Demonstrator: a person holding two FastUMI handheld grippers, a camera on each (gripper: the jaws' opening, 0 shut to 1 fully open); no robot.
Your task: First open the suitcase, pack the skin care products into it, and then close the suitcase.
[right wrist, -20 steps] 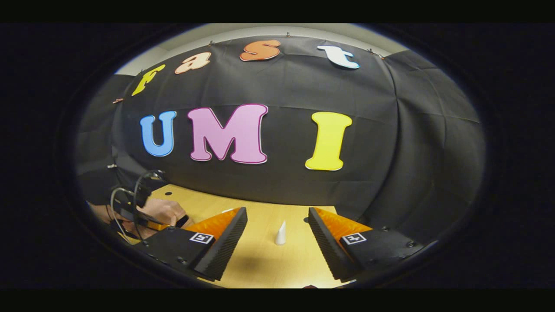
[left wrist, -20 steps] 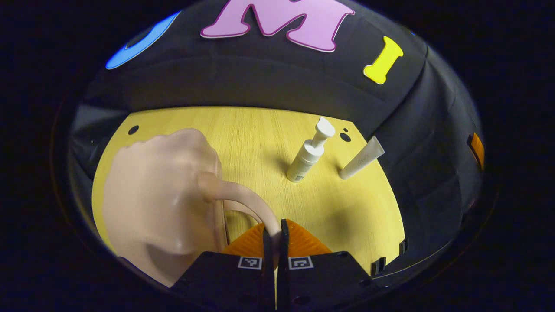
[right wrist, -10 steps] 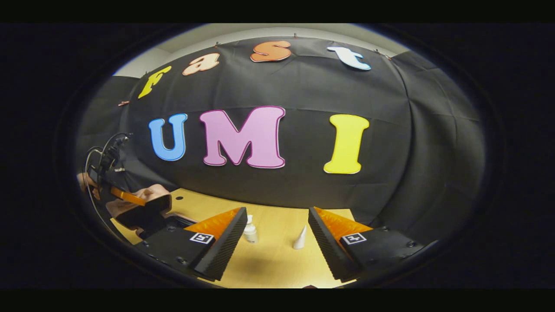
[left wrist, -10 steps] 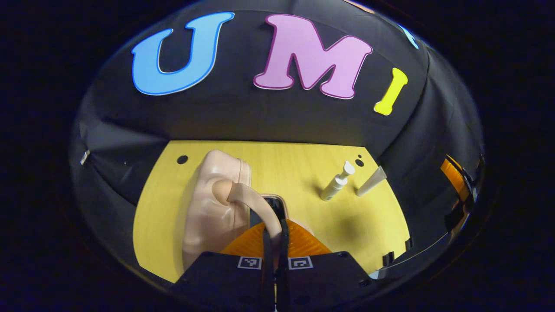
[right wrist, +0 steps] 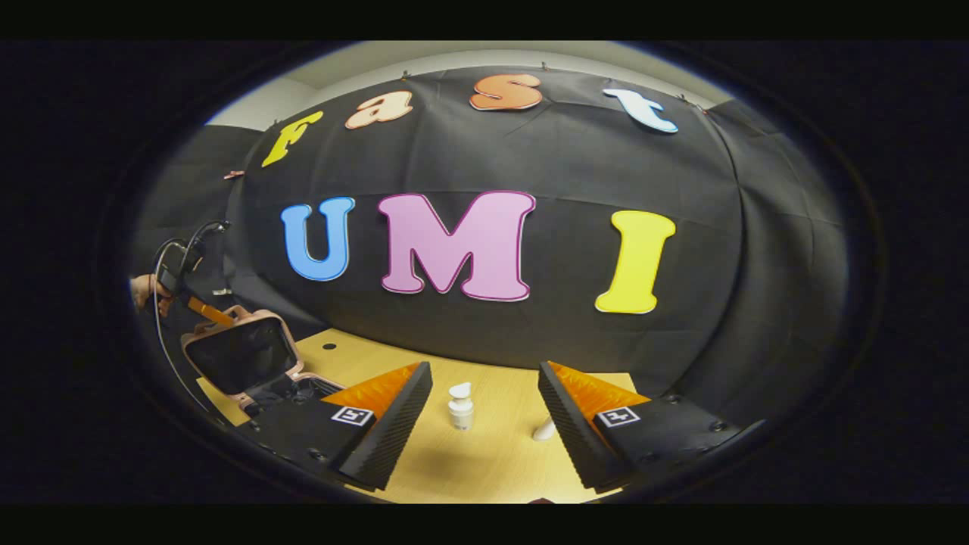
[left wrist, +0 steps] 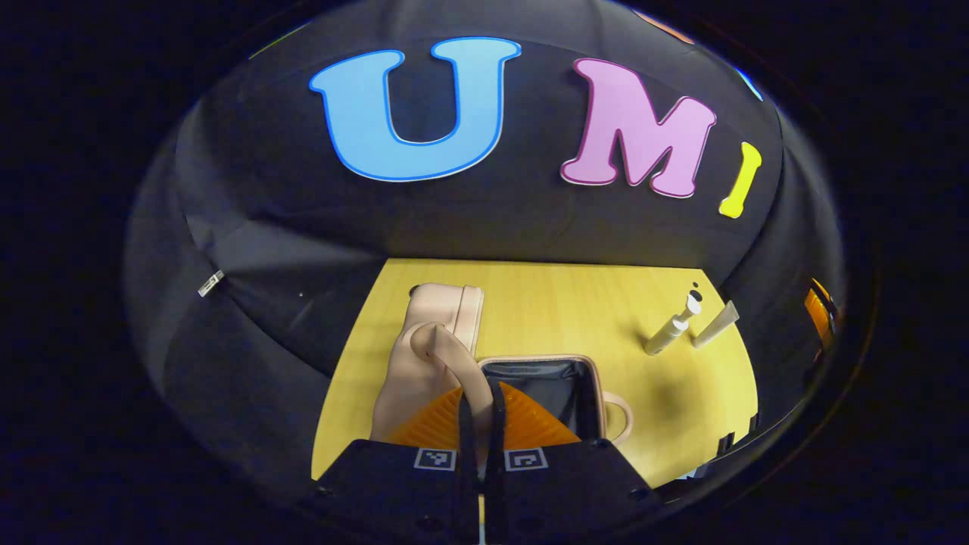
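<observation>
I'm in the opening step: my left hand-held gripper (left wrist: 478,412) is clamped on the lid handle (left wrist: 454,362) of the pink suitcase (left wrist: 424,356), both fingers pressed against the strap, and the lid (right wrist: 241,352) stands swung up, roughly upright, above the base (left wrist: 598,393). In the right gripper view the same lid leans back with its dark inner face toward me, the left gripper and the hand (right wrist: 144,291) holding it above and behind it.

My right hand-held gripper (right wrist: 484,424) hovers over the counter (right wrist: 484,469) with its jaws spread wide and nothing between them. The pump bottle (right wrist: 459,405) stands upright just ahead between its fingers, and the tube (right wrist: 543,431) is partly hidden behind its right finger.

The base shows a dark lining and I can see nothing packed in it, though the part nearest me is hidden by my own fingers. Both skin care items sit on the counter well apart from the suitcase, side by side near the far right corner, bottle (left wrist: 672,331) and tube (left wrist: 715,325).

Next I judge the lid needs to tip far enough back to stay open before I let go; then the right gripper must drop around the bottle
</observation>
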